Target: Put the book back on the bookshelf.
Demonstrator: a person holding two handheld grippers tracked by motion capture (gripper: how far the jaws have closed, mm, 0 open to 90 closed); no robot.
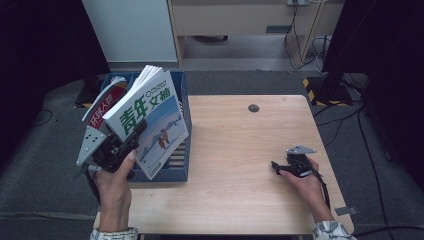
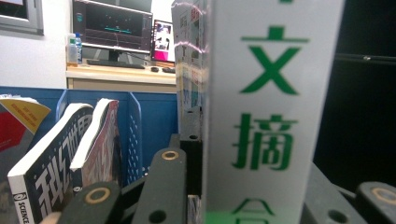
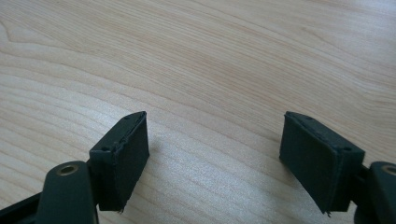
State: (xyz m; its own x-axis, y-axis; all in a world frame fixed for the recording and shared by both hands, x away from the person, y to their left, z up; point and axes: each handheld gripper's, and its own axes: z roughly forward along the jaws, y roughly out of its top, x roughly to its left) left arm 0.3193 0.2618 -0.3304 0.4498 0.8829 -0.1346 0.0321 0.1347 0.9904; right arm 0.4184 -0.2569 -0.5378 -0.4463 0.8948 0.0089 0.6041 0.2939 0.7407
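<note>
Pinching only the lower corner of the white-and-blue glossy magazine above the blue plastic file rack, the left gripper is risking pages fanning and snagging the rack's dividers; the right gripper is resting wide open, holding nothing, on the wooden counter.

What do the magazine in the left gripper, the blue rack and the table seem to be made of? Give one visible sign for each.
Magazine: glossy paper, probably; printed cover with sheen, fanned white page edges.
Blue rack: likely plastic; even matte blue, thin slotted and perforated walls.
Table: wood or wood-look laminate; pale grain lines, smooth finish, so which one stays open.
</note>
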